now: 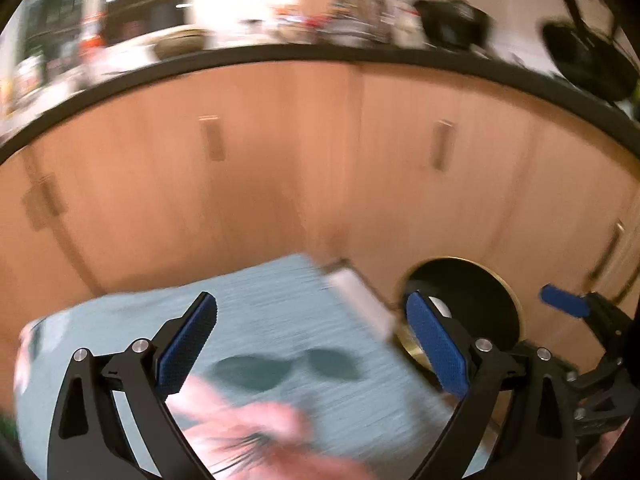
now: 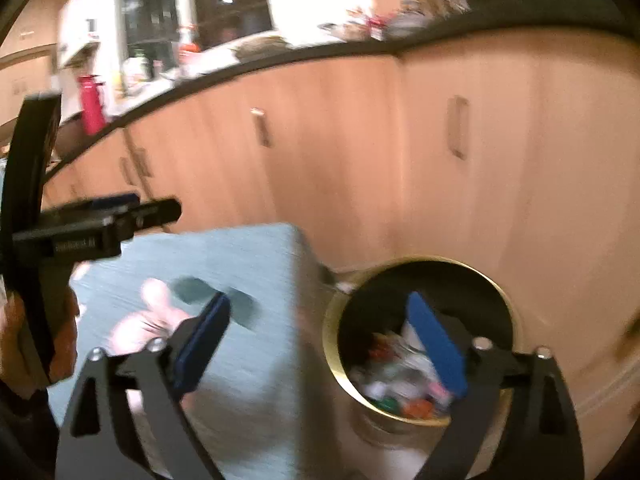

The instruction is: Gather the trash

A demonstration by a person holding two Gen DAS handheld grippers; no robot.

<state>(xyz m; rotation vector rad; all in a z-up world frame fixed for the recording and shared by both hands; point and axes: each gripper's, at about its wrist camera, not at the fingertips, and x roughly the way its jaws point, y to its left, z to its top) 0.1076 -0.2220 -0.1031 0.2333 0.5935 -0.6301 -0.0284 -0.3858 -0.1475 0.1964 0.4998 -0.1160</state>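
Fingers of both grippers were spread wide, nothing held. Left gripper (image 1: 312,344) was levelled over the blue-covered table (image 1: 280,320); right gripper (image 2: 320,344) was tipped above the trash-filled bin (image 2: 416,360) beside it.

Left gripper (image 1: 312,344): fingers (image 1: 188,344) spread wide, blue pads facing inward, nothing between them. Black linkage arms angle outward from the base.

Right gripper (image 2: 320,348): fingers (image 2: 436,348) likewise spread wide, blue pads facing inward, gap between them unoccupied.

Left hand (image 2: 24,344): wrapped around the left gripper's black handle, seen in the right wrist view, well outside the right gripper's left finger.
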